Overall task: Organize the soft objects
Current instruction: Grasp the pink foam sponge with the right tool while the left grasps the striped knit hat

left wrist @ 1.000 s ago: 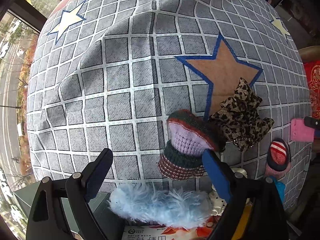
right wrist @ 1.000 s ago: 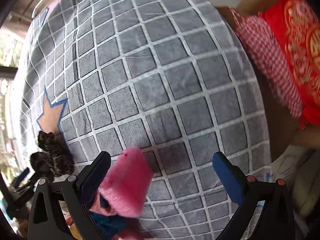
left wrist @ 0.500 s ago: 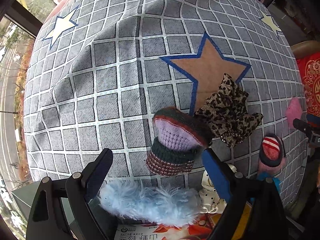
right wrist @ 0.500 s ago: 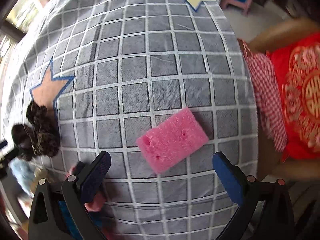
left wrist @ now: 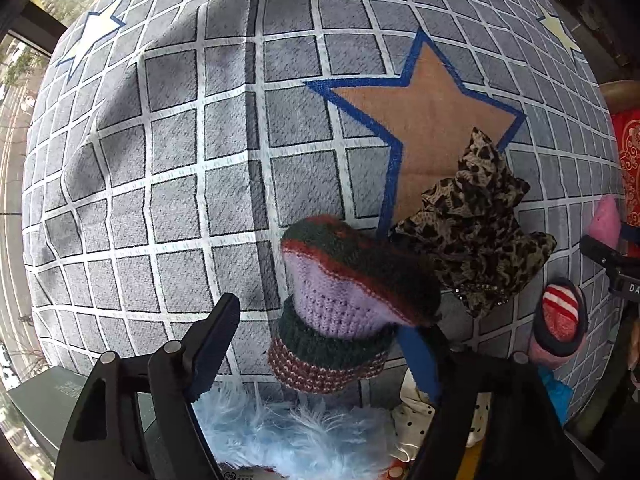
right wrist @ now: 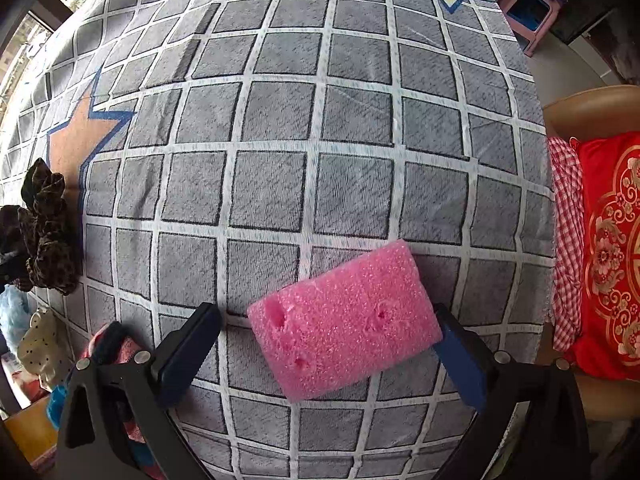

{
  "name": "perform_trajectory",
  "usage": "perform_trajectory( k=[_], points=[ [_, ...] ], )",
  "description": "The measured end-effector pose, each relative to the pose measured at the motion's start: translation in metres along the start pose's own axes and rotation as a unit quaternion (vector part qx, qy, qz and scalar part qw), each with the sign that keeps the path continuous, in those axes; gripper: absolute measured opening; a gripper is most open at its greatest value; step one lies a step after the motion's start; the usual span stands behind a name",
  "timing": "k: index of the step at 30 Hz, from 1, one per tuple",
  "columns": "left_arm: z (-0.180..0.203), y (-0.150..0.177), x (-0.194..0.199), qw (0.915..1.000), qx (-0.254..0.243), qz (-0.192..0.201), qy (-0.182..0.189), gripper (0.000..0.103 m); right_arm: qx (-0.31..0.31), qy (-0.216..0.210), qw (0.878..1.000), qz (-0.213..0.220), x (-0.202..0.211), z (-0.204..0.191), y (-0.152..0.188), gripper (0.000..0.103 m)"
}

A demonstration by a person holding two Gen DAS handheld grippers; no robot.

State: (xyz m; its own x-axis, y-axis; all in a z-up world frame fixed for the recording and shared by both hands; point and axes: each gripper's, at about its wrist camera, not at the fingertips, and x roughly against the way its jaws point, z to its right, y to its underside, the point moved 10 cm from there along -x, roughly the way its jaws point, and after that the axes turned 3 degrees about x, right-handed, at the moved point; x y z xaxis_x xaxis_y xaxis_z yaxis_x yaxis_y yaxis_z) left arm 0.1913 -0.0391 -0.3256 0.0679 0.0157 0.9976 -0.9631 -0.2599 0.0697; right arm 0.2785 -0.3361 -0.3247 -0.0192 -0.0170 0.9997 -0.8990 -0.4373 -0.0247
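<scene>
A pink foam sponge (right wrist: 346, 320) lies flat on the grey checked cloth (right wrist: 280, 120). My right gripper (right wrist: 332, 348) is open with the sponge between its fingers, not gripped. In the left wrist view a knitted purple, green and red hat (left wrist: 344, 300) sits on the cloth near the front edge. My left gripper (left wrist: 320, 344) is open just in front of the hat. A leopard-print scrunchie (left wrist: 476, 228) lies right of the hat on a tan star. A red striped sock (left wrist: 560, 316) lies further right.
A fluffy light-blue item (left wrist: 288, 436) and a white dotted cloth (left wrist: 416, 420) sit below the table's front edge. A red embroidered cushion (right wrist: 612, 248) on a chair stands right of the table. The cloth has folds at the left (left wrist: 100, 128).
The right gripper let go of the pink sponge, which now lies flat on the cloth, and drew back around it. The left gripper moved closer to the knitted hat.
</scene>
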Motion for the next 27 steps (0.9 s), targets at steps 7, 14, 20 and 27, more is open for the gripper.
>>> perform_trajectory(
  k=[7, 14, 20, 27],
  points=[
    [0.040, -0.007, 0.011, 0.9989, -0.044, 0.018, 0.003, 0.042, 0.010, 0.000, 1.000, -0.011, 0.004, -0.006, -0.005, 0.102],
    [0.051, -0.004, 0.043, 0.9977, -0.034, 0.052, 0.029, 0.037, 0.013, 0.006, 1.000, 0.010, 0.019, -0.012, -0.010, 0.077],
    [0.052, 0.000, 0.086, 0.9955, -0.029, 0.085, 0.032, 0.037, -0.025, -0.041, 0.998, 0.037, 0.054, -0.023, -0.015, 0.077],
    [0.012, 0.021, 0.109, 0.9933, -0.025, 0.107, 0.038, 0.037, 0.015, -0.077, 0.994, 0.071, 0.108, -0.080, -0.020, 0.077]
  ],
)
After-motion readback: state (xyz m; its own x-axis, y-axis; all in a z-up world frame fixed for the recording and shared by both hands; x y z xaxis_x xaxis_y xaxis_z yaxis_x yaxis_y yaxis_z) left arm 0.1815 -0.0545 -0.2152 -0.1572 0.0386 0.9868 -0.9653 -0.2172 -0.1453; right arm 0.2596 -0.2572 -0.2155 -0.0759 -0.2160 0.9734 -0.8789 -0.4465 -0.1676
